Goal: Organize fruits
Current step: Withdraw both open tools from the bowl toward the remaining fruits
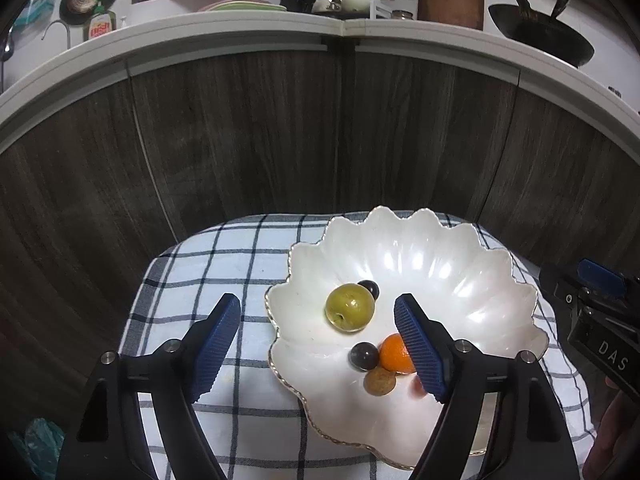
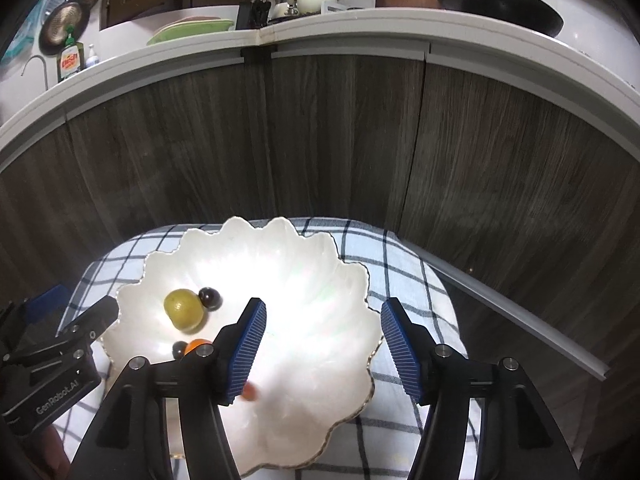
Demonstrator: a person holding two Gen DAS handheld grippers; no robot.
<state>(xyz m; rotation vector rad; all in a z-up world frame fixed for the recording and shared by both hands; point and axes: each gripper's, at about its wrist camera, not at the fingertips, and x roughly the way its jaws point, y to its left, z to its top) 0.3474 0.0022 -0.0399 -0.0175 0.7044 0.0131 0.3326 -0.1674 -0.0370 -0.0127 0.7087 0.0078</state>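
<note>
Scalloped dish (image 1: 440, 264) is sitting on a checked cloth (image 1: 208, 264) before the cabinet doors (image 1: 280, 128). 5 fruits are lying in the dish: large round fruit (image 1: 350, 307) at centre-left, 1 small berry (image 1: 370, 288) touching behind it, another berry (image 1: 364, 356), a mandarin (image 1: 392, 354) and a small round fruit (image 1: 379, 381) clustering nearer. Wok (image 1: 540, 32) is resting on the tabletop (image 1: 240, 24) above.

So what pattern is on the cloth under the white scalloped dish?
White cloth with a dark blue-grey windowpane check; clearest in the left wrist view.
</note>
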